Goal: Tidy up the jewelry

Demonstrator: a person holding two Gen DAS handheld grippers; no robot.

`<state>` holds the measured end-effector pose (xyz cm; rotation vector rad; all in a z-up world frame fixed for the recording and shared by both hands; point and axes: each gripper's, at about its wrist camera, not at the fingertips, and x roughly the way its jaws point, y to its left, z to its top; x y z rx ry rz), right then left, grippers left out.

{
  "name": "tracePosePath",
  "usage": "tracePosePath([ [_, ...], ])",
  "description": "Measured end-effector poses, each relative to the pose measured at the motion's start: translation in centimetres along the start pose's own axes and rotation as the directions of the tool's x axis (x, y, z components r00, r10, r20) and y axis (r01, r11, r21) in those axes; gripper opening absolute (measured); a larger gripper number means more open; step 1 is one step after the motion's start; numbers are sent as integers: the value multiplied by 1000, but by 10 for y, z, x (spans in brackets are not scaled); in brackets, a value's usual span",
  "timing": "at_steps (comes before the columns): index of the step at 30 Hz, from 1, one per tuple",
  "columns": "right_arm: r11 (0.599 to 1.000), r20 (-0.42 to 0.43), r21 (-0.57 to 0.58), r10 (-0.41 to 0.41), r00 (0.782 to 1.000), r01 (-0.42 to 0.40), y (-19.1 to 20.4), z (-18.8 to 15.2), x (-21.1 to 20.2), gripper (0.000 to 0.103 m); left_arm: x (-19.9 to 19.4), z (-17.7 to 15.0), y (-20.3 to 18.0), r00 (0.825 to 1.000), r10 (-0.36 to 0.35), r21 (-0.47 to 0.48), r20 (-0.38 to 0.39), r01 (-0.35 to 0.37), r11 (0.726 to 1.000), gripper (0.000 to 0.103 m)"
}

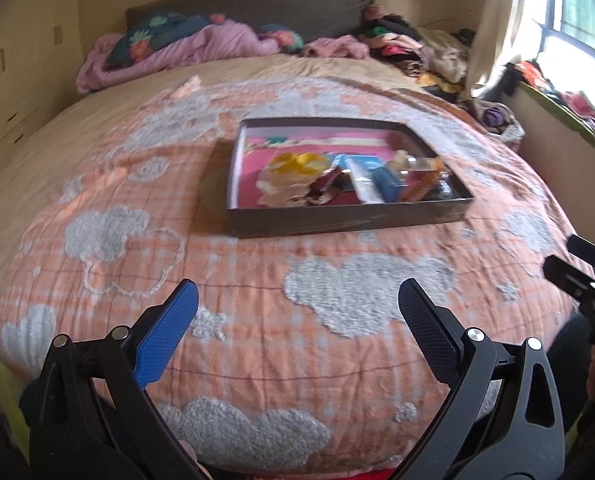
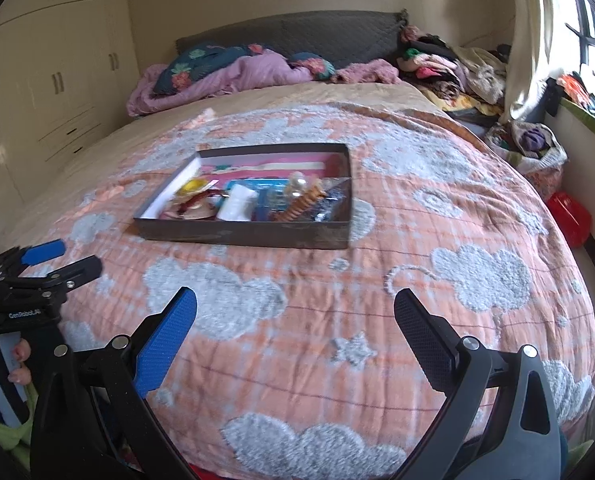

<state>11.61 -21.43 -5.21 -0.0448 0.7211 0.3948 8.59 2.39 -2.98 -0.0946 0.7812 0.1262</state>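
A shallow dark box [image 1: 337, 222] with a pink lining lies on the orange cloud-pattern blanket [image 1: 257, 340]. It holds jumbled jewelry: yellow pieces [image 1: 297, 162], a white and blue packet [image 1: 367, 180] and an orange beaded piece [image 1: 423, 188]. The box also shows in the right wrist view [image 2: 241, 236]. My left gripper [image 1: 297, 304] is open and empty, over the blanket short of the box. My right gripper [image 2: 295, 312] is open and empty, also short of the box. The left gripper also shows at the left of the right wrist view [image 2: 63, 258], open.
Pink bedding and pillows [image 1: 177, 48] lie at the dark headboard [image 2: 297, 32]. A heap of clothes [image 2: 457, 68] sits at the far right by the window. Cupboards [image 2: 57, 92] line the left wall. A red object [image 2: 569, 216] is beside the bed.
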Motion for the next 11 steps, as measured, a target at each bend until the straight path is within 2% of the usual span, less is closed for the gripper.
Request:
tracePosePath([
  [3,998,-16,44,-53,998,54,-21,5,16,98,15,6,20,999,34,-76,-2,-34,997,94],
  [6,989,-39,88,-116,992,119,-49,12,36,98,39,19,45,995,93,-168,-48,-99,981,94],
  [9,963,-62,130,-229,972,235,-90,24,61,98,67,40,93,982,152,-306,-110,-179,935,94],
  [11,937,-91,181,-286,954,299,-129,36,83,98,90,57,136,959,235,-384,-160,-280,880,94],
])
